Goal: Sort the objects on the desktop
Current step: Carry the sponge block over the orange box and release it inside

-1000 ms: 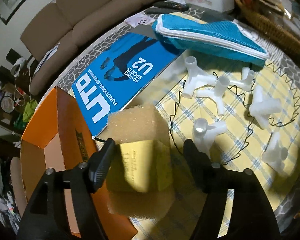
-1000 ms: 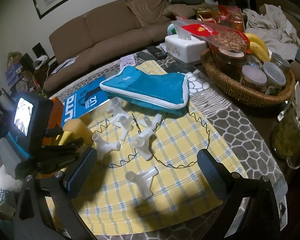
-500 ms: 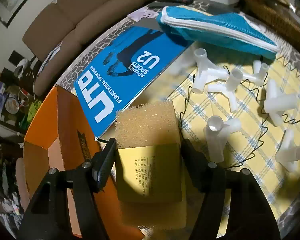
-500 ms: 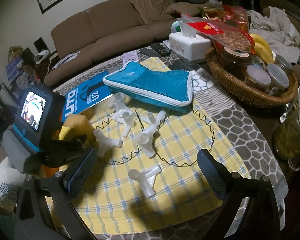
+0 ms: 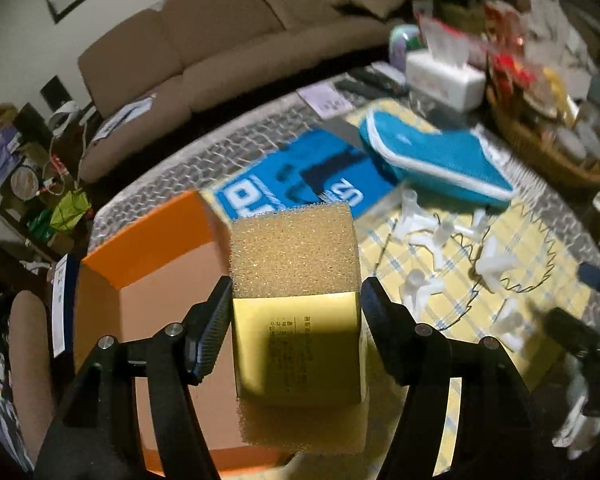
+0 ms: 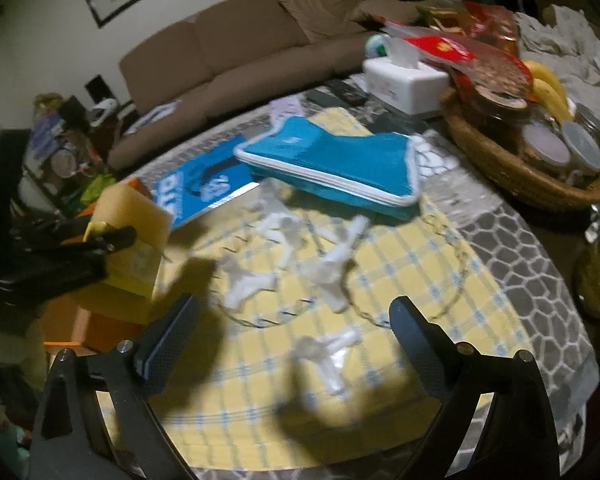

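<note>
A: The left gripper [image 5: 296, 312] has pinched the sponge [image 5: 294, 256] and lifted it off the counter [image 6: 512, 248]; it now sits mid-frame, above the orange box [image 5: 140, 264] at lower left.

B: So that box looks like its destination. The right gripper [image 6: 294, 332] is spread and empty, low over the white pipe joints [image 6: 328, 268].

Black jaws, ribbed pads, silver screws
</note>
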Action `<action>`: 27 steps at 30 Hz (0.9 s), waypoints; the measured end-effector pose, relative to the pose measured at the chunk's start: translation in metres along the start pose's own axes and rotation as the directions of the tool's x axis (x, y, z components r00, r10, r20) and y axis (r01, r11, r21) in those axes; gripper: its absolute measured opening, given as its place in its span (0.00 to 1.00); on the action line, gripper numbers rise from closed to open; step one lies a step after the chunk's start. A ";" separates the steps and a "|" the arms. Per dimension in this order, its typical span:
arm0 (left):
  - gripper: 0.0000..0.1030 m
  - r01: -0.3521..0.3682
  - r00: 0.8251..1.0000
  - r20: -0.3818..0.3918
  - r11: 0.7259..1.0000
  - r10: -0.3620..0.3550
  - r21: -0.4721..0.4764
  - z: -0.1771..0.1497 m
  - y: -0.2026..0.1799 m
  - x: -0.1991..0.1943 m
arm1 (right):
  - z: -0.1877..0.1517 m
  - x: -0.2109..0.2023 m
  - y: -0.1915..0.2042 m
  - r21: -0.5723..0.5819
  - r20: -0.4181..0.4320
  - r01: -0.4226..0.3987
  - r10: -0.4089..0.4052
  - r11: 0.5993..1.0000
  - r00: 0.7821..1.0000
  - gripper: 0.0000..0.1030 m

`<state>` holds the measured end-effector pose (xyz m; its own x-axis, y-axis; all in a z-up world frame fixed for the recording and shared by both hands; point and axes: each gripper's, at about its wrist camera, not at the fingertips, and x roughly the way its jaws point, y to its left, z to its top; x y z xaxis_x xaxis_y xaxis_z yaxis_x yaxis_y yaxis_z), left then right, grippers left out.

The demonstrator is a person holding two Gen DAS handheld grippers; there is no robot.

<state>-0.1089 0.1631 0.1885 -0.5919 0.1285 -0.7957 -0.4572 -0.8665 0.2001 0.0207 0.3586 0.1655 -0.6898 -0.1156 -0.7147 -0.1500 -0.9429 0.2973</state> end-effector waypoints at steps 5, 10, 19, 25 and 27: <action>0.60 -0.044 0.999 0.008 0.998 0.045 -0.041 -0.012 0.049 -0.027 | 0.000 0.005 0.035 -0.057 0.006 -0.044 0.044 0.997 0.999 0.95; 0.60 -0.087 0.996 -0.023 0.990 0.085 -0.115 -0.037 0.108 -0.034 | -0.003 0.012 0.069 -0.115 -0.002 -0.064 0.064 0.991 0.998 0.94; 0.60 -0.212 0.961 -0.205 0.969 0.184 -0.128 -0.096 0.181 0.015 | -0.009 0.029 0.115 -0.166 -0.033 -0.081 0.076 0.983 0.997 0.94; 0.60 -0.224 0.944 -0.275 0.967 0.185 -0.119 -0.116 0.195 0.049 | -0.015 0.040 0.136 -0.210 -0.053 -0.075 0.066 0.975 0.996 0.94; 0.60 -0.223 0.942 -0.282 0.968 0.183 -0.119 -0.119 0.196 0.055 | -0.016 0.044 0.139 -0.218 -0.060 -0.072 0.060 0.973 0.996 0.94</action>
<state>-0.1525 -0.0565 0.1158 -0.4540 -0.1730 -0.8741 -0.2314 -0.9244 0.3031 -0.0196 0.2172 0.1656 -0.6534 -0.1903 -0.7327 0.0576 -0.9776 0.2026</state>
